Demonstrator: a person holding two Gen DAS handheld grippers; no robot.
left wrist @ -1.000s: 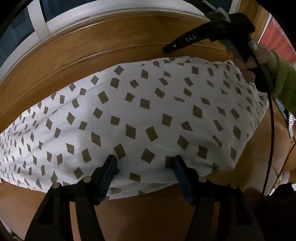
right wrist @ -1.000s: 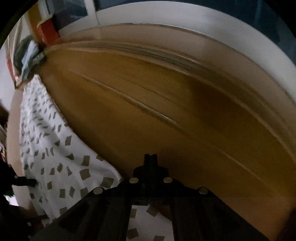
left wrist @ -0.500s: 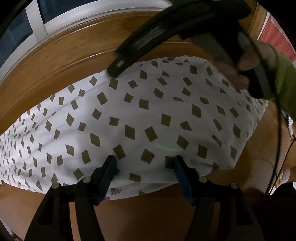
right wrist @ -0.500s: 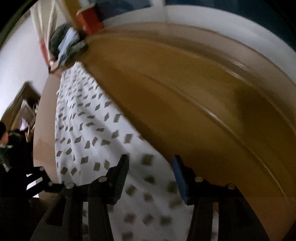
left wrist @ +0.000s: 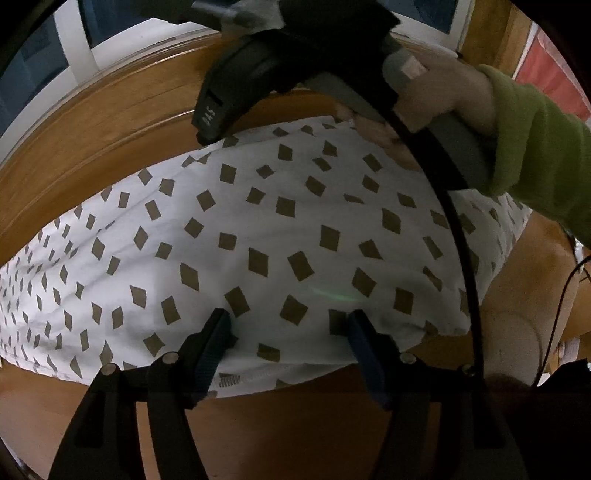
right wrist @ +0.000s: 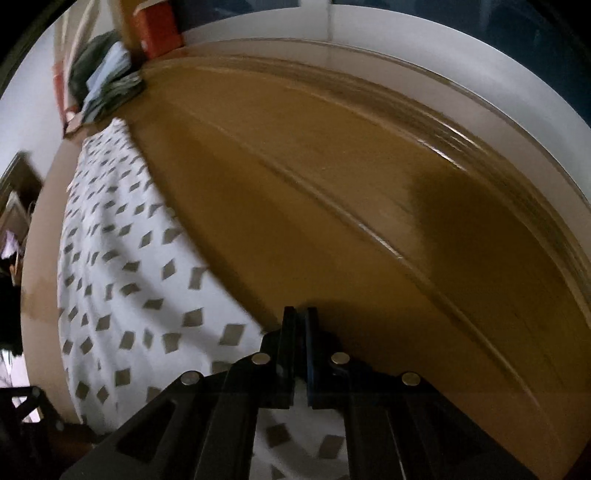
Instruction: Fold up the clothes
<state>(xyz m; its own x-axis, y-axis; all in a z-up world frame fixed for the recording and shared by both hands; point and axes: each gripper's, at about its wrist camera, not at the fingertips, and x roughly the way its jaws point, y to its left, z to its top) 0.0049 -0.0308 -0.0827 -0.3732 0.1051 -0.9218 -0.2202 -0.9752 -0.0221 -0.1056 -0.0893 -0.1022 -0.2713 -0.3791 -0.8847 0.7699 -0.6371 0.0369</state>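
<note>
A white garment (left wrist: 280, 236) with brown diamond prints lies spread flat on the wooden table (left wrist: 122, 122). My left gripper (left wrist: 290, 332) is open, its two fingers straddling the garment's near hem. A hand in a green sleeve (left wrist: 535, 147) holds my right gripper (left wrist: 207, 129) over the far side, its tip at the garment's far edge. In the right wrist view the right gripper (right wrist: 300, 314) is shut, fingers pressed together on the edge of the garment (right wrist: 122, 280), with white cloth showing beneath the jaws.
A pile of folded clothes (right wrist: 107, 85) and a red box (right wrist: 159, 26) sit at the table's far corner. A white window frame (right wrist: 443, 55) runs behind the table (right wrist: 369, 184). A black cable (left wrist: 461, 240) hangs from the right gripper across the garment.
The right gripper swung left along the far edge, stood open half a second ago, and is now shut on the cloth edge. The left gripper has stayed put.
</note>
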